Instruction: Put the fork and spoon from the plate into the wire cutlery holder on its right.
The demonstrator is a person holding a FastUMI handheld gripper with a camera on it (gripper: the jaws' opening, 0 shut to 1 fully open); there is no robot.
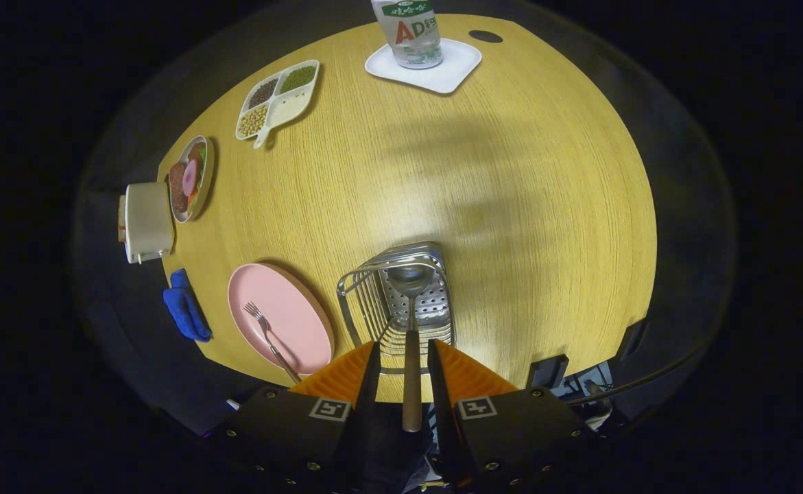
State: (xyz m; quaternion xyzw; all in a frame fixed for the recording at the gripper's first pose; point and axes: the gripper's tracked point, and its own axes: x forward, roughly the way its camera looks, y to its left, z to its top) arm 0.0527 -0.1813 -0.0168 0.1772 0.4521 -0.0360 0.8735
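Observation:
The wire cutlery holder (360, 302) stands on the wooden table just ahead of my fingers. The spoon (409, 278) is in it, bowl down over the perforated bottom, with its brown handle rising back between my fingers. My gripper (404, 346) is open: a gap shows on each side of the handle and neither finger presses on it. Left of the holder lies the pink plate (298, 302). The fork (267, 333) rests on it, tines pointing away and handle end over the near rim.
A blue cloth (185, 315) lies left of the plate at the table's edge. Beyond it are a cream box (147, 221), a plate of food (190, 178) and a divided dish of beans (278, 99). A bottle (408, 31) stands on a white tray (442, 72) far across.

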